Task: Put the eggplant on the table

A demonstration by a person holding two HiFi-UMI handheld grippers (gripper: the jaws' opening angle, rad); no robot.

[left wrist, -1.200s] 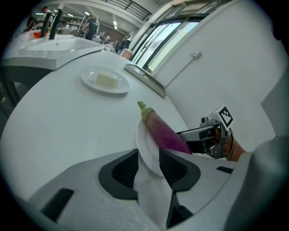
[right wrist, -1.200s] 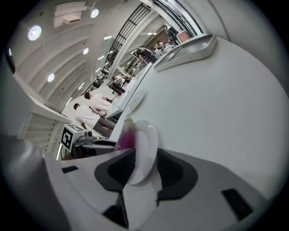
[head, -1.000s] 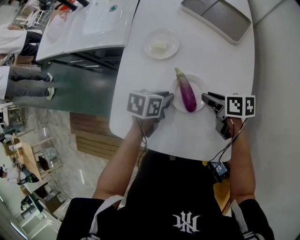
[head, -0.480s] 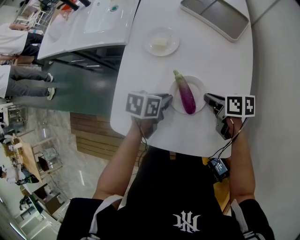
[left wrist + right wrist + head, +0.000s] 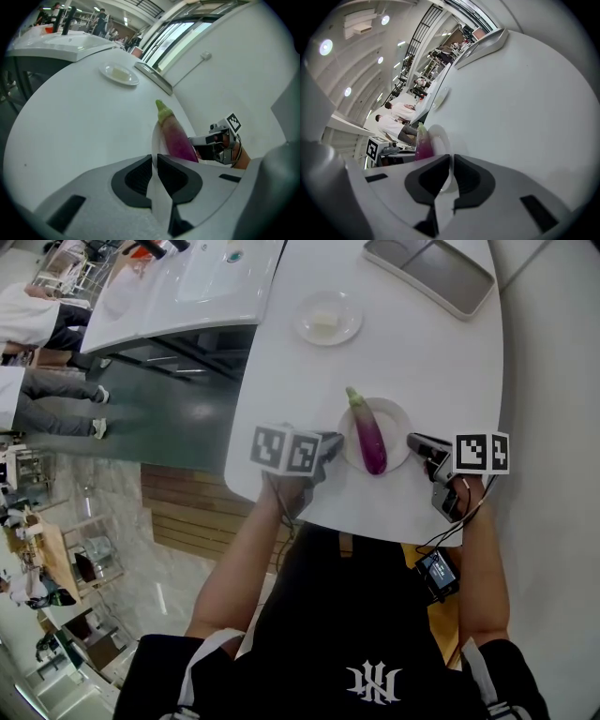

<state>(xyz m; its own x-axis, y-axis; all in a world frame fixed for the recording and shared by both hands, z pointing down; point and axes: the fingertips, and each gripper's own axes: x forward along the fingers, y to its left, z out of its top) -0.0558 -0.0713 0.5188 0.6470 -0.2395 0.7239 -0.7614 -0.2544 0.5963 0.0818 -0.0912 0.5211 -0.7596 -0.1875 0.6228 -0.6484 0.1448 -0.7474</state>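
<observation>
A purple eggplant [image 5: 368, 432] with a green cap lies on a small white plate [image 5: 396, 418] on the white round table [image 5: 441, 362]. My left gripper [image 5: 336, 442] is at the plate's left rim and my right gripper [image 5: 412, 442] at its right rim. In the left gripper view the plate's rim [image 5: 153, 140] stands between the closing jaws of the left gripper [image 5: 154, 159], with the eggplant [image 5: 176, 138] just beyond. In the right gripper view the right gripper [image 5: 451, 161] is closing on the opposite rim [image 5: 440, 136], beside the eggplant [image 5: 423, 143].
A second small dish [image 5: 326, 317] with a pale piece on it sits farther back. A grey tray [image 5: 431, 273] lies at the table's far edge. The table's near edge [image 5: 375, 521] is close to the plate. A white counter [image 5: 178, 287] and people stand at upper left.
Both grippers have closed on the plate's rims. The plate with the eggplant has slid toward the table's near edge, away from the second dish.
</observation>
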